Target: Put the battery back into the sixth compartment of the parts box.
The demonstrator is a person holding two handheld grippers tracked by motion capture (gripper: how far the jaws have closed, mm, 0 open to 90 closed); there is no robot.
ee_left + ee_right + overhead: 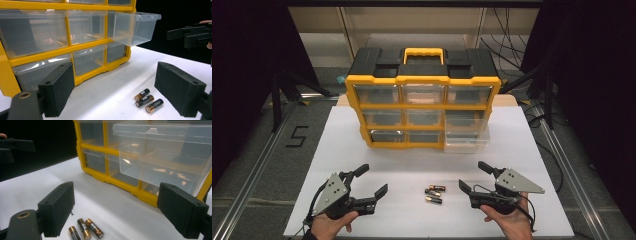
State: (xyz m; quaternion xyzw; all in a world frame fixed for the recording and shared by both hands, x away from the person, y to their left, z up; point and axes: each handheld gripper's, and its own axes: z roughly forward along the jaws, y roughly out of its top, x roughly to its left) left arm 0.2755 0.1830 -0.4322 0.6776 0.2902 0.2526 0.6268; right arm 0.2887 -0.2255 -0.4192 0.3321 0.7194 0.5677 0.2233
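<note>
High view: I see the white table (362,125) with the yellow and black drawer cabinet (422,80) standing at its far side, handle on top, three rows of three clear drawers.

Cabinet drawers: eight sit pushed in, and as far as I can see through the clear fronts they hold nothing; reflections keep me from being sure of the top row.

Open drawer: the open drawer (467,137) at the lower right of the cabinet is pulled well out toward me. In the left gripper view (135,27) and the right gripper view (160,152) I look through its walls and find nothing inside.

Left gripper: my left gripper (369,180) hovers low at the near left of the table, jaws spread wide with nothing between them, well apart from the batteries.

Right gripper: my right gripper (474,177) hovers at the near right, jaws as wide as they go, empty, pointed toward the batteries and near them.

Batteries: three batteries (433,194) lie on their sides close together on the table between my two grippers, near the front edge. The right gripper view has them just ahead of its left jaw (86,230); the left gripper view has them between its jaws, farther off (148,100).

Progress: I judge the drawer opening is done and the loading has not begun, since no battery is lifted or in the drawer.

Left to do: pick up each battery, drop it in the open drawer, probably push the drawer shut.
</note>
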